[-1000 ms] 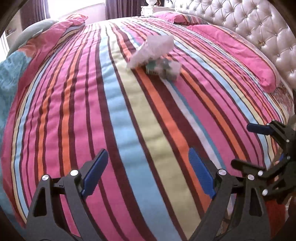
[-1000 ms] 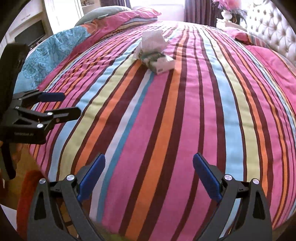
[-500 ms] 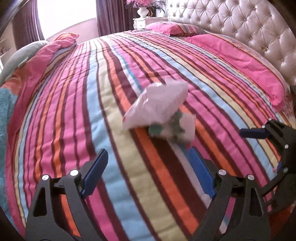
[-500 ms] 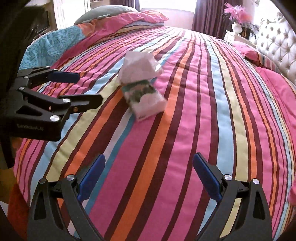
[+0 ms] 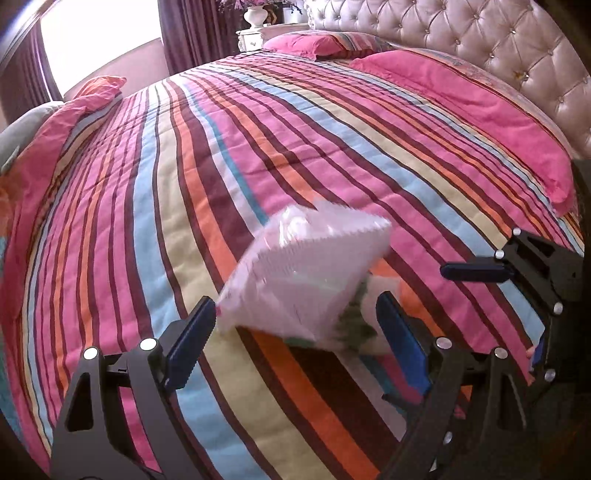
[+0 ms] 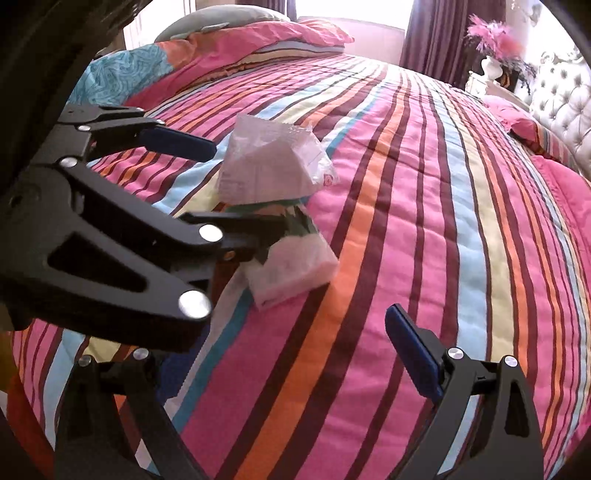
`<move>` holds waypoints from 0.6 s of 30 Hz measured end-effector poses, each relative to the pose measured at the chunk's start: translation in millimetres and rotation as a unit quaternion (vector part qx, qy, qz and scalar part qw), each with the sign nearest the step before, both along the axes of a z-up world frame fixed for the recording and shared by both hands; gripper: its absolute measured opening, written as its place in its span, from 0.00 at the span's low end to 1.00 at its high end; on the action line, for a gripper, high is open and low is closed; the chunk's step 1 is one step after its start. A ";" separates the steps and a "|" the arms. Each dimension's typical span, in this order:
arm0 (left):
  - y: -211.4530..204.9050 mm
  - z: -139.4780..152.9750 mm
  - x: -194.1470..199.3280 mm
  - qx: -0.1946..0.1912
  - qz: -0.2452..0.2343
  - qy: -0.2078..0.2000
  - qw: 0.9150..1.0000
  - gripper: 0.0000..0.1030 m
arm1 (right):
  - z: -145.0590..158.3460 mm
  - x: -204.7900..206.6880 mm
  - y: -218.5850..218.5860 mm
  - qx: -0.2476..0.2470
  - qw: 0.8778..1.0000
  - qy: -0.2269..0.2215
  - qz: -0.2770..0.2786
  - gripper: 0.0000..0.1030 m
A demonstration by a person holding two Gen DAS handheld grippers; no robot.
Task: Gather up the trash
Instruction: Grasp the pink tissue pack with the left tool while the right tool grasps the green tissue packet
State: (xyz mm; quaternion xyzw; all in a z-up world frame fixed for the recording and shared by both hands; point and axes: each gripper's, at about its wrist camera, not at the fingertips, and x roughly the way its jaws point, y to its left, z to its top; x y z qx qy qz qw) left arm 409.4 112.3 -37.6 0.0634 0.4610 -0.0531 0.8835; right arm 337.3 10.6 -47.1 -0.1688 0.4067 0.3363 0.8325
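Observation:
A crumpled white plastic bag lies on the striped quilt. It rests on a green-and-white soft packet. My left gripper is open and straddles the bag, whose left corner reaches one blue pad. I cannot see the pads pressing on it. My right gripper is open just right of the trash with nothing between its fingers. In the right wrist view its left finger is mostly hidden behind the left gripper.
The striped quilt covers the whole bed. Pink pillows lie along a tufted headboard. A white nightstand with a vase stands by dark curtains. A blue patterned cover and a grey pillow sit at the far side.
Both grippers have moved forward across the bed to the trash. The bag was far off and now sits between the left jaws. Neither gripper's opening has changed.

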 end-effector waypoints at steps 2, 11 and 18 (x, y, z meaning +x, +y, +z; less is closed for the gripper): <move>2.0 -1.3 5.7 -0.002 0.003 0.001 1.000 0.84 | -2.1 3.9 4.8 -0.001 1.000 -0.003 -0.001 0.89; 11.5 -10.0 24.0 -0.025 0.019 0.023 0.999 0.68 | -12.4 21.1 20.7 -0.020 1.000 0.005 -0.016 0.84; 29.8 -5.2 9.2 -0.044 0.069 0.012 0.997 0.47 | -4.8 21.1 19.6 -0.026 0.999 0.027 -0.036 0.51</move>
